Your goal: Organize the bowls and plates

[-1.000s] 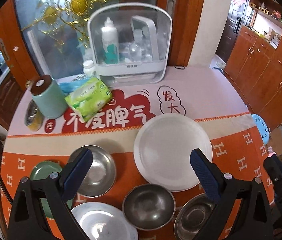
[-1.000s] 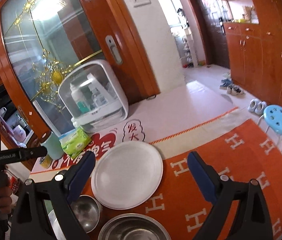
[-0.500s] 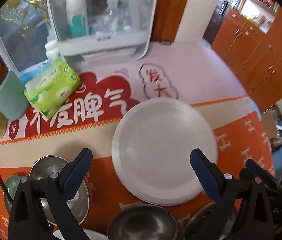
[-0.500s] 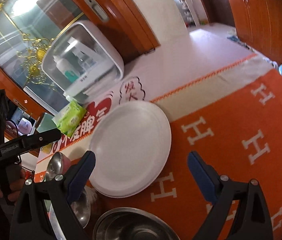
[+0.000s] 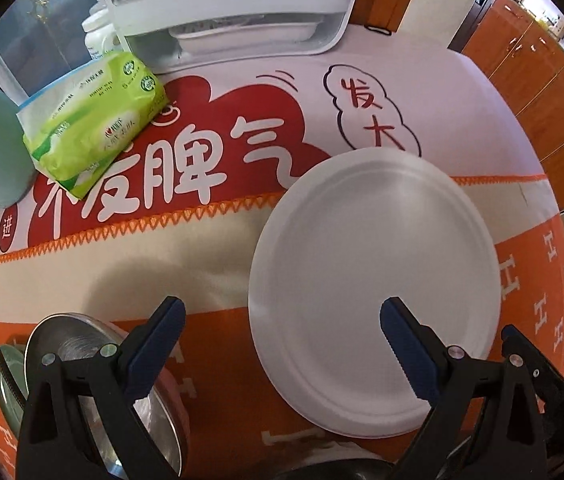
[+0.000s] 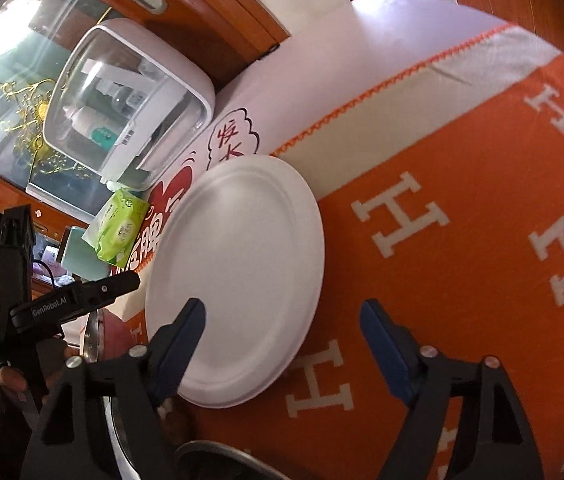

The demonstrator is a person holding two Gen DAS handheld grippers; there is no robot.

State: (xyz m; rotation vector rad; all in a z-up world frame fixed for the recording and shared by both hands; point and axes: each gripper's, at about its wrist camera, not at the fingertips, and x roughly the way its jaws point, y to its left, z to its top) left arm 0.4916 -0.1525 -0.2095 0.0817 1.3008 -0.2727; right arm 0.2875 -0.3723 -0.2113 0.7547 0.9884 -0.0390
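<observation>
One round white plate (image 5: 374, 276), two shiny steel bowls (image 5: 81, 344), one green tissue packet (image 5: 93, 120) and one clear-fronted white cabinet (image 5: 233, 4).

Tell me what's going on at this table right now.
A person holds a gripper in each hand over a white plate on an orange cloth. The left gripper hangs open at the plate's near-left rim. The right gripper straddles its right edge, jaws closing but not yet pressing on it. Steel bowls wait nearby. Nothing is lifted yet.

Both tongs lowered toward the white plate (image 5: 374, 280), right tongs (image 6: 282, 344) closing, nothing between.
</observation>
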